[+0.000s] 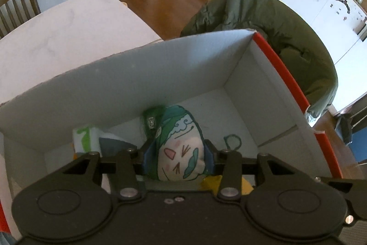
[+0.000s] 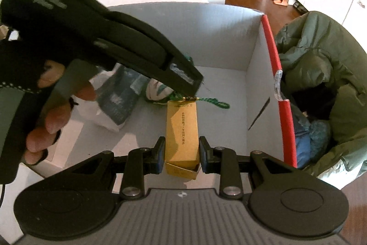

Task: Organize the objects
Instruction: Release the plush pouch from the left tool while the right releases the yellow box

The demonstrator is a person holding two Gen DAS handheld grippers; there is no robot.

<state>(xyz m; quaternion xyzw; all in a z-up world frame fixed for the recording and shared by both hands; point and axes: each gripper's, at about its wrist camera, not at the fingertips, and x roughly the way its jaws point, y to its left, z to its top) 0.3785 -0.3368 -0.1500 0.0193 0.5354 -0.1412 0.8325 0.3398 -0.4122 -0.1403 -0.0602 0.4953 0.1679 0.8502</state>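
Plush: small white fabric pouch printed with a green cartoon face (image 1: 181,148), pinched between the left gripper (image 1: 177,159) jaws, inside the box.
Carton: slim gold cardboard carton (image 2: 182,137), clamped between the right gripper (image 2: 182,154) jaws.
Box: white open cardboard box with red rim (image 1: 231,66).
Surroundings: green padded jacket (image 2: 321,56) at 3 o'clock; gloved hand (image 2: 45,88) at 9 o'clock.

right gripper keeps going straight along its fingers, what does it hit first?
Likely the left gripper crossing just beyond the gold carton the right gripper holds; otherwise the white box floor. Depth unclear.
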